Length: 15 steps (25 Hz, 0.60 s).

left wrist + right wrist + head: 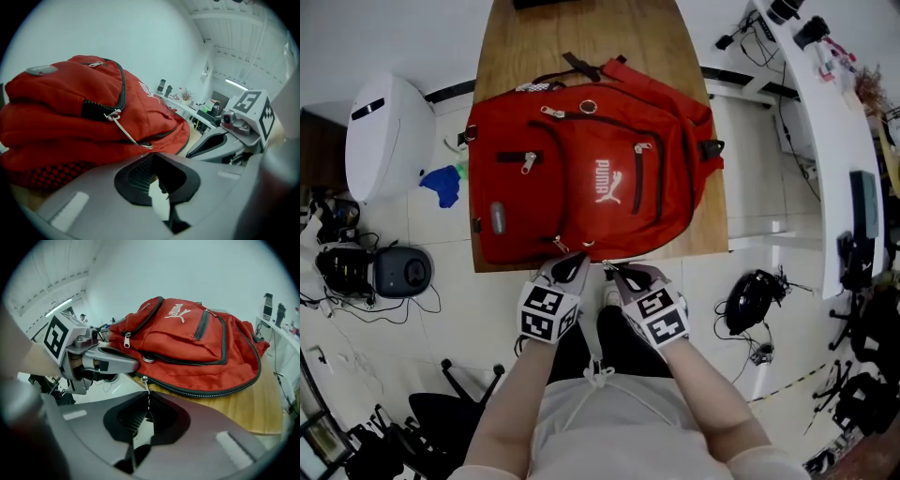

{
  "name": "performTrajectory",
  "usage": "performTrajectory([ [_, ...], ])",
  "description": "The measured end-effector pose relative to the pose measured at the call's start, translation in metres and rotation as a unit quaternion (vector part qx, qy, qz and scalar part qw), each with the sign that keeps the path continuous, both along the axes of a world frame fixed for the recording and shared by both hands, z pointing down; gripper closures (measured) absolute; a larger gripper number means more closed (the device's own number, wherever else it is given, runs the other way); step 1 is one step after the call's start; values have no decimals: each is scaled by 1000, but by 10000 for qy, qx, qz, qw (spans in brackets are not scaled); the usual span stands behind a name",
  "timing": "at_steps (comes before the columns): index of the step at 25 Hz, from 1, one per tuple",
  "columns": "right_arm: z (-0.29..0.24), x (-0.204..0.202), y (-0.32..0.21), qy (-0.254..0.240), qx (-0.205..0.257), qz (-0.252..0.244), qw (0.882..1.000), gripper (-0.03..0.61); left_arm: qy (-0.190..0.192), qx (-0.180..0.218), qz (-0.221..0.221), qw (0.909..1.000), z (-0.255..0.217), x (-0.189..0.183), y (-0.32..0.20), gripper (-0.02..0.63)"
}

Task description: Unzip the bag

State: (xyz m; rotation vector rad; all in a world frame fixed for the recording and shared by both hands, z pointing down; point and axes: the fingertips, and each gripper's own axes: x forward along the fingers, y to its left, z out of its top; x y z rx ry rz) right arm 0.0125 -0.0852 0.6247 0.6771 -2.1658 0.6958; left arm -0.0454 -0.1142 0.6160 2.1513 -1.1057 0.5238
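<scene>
Drawing the zip open cleanly depends on both holds, and both are thin. The red fabric backpack lies flat on the wooden table, its near edge at the table's front, where the two tools meet it. The right gripper has its jaws closed to a sliver on the slim metal zip pull, which hangs from the dark zip running round the bag's lower seam. Only the pull's tip is caught. The left gripper is likewise almost closed, and the bent wire loop pull reaches right to its tips; it looks nipped there, though shallowly. Best, I judge, to draw each pull along its own zip line, low and parallel to the teeth — not upward — with the other side held steady, so the soft fabric does not bunch and the slider neither jams nor slips free.
</scene>
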Motion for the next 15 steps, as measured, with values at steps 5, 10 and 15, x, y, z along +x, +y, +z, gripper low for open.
performTrajectory([
  [5, 0, 27, -9, 264, 38, -269, 9993, 565, -157, 164, 169, 9996, 2, 1, 2, 606],
  [10, 3, 72, -25, 410, -95, 33, 9991, 563, -310, 189, 152, 9992, 3, -1, 3, 607],
  [15, 3, 94, -31, 449, -158, 253, 9985, 563, -442, 225, 81, 9987, 4, -1, 3, 606],
])
